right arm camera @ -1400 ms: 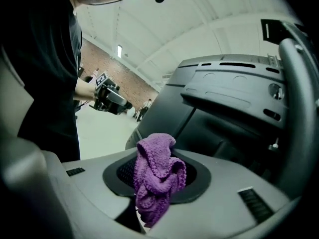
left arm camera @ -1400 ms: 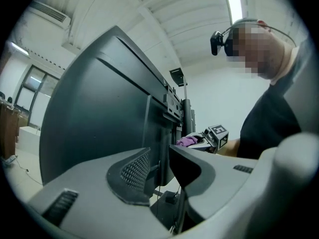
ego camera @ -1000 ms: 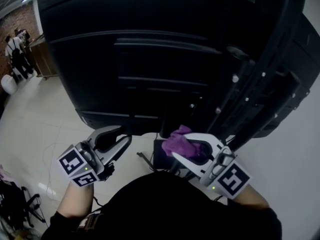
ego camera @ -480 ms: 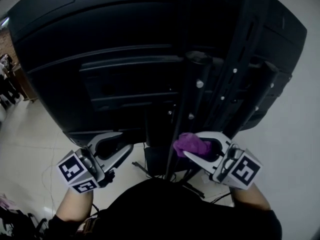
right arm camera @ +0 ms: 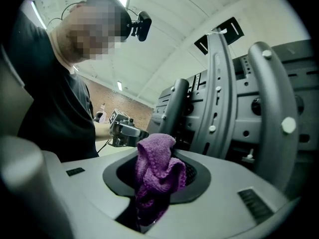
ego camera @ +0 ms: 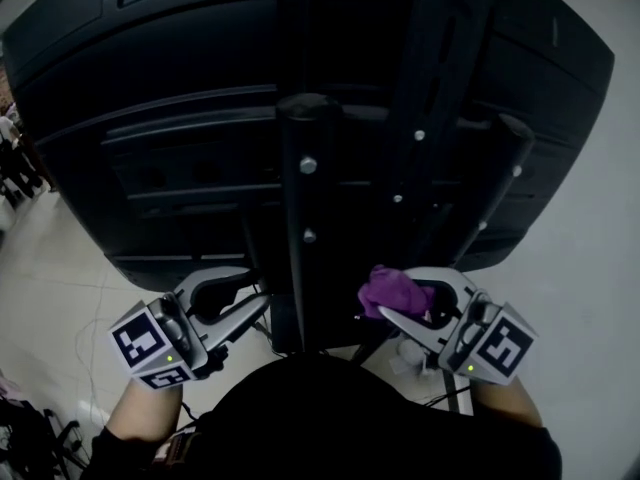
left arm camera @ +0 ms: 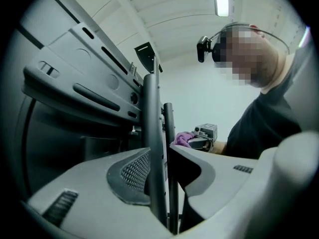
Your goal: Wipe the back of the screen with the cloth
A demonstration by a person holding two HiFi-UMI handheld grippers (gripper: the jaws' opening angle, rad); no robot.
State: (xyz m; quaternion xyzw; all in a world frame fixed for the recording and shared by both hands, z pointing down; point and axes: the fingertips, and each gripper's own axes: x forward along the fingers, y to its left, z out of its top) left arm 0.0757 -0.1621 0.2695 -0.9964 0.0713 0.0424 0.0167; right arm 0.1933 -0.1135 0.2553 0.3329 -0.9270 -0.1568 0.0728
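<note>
The black back of the screen point(ego camera: 190, 118) fills the head view, and its dark stand pole point(ego camera: 297, 218) runs down the middle. The purple cloth point(ego camera: 388, 288) bunches up out of my right gripper point(ego camera: 400, 303), which is shut on it below the screen's lower edge, right of the pole. The right gripper view shows the cloth point(right arm camera: 157, 171) pinched between the pads. My left gripper point(ego camera: 258, 296) hangs left of the pole with its jaws a narrow gap apart. The pole point(left arm camera: 153, 133) shows through that gap, and nothing is held.
Angled stand arms point(ego camera: 500, 178) with bolts cross the screen's right half. Pale tiled floor point(ego camera: 60, 268) lies at the left, with people standing far off point(ego camera: 15, 163). Cables and a white object point(ego camera: 405, 353) lie on the floor near the stand's foot.
The head view has swung, so the stand pole now sits between the grippers rather than at the right. The right gripper has drifted a little right with the cloth. The left has barely moved.
</note>
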